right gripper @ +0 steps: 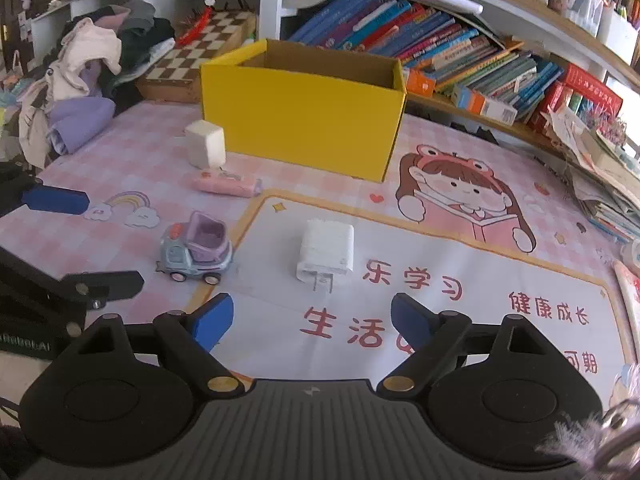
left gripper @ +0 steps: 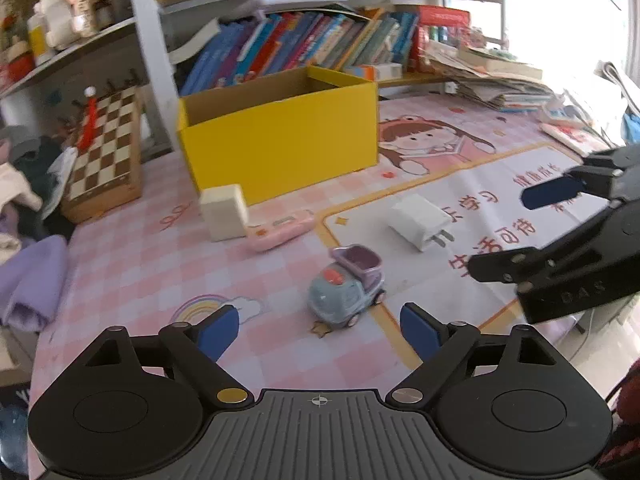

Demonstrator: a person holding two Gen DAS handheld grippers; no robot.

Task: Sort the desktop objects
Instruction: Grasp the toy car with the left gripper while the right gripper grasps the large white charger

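Hovering over the desk mat [right gripper: 500, 280], the left gripper [left gripper: 319, 330] and right gripper [right gripper: 312, 320] both gape, holding nothing. Toy truck [left gripper: 347, 286], white charger [right gripper: 326, 252], pink case [left gripper: 280, 229] and white block [left gripper: 222, 216] lie before the yellow box [left gripper: 280, 136] at the mat's rear edge.

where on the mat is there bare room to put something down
Free: the printed white panel right of the charger, toward the cartoon girl, and the pink checks left of the toy car around the rainbow. Crowded: the strip in front of the yellow box, where the white block and pink case sit close together.
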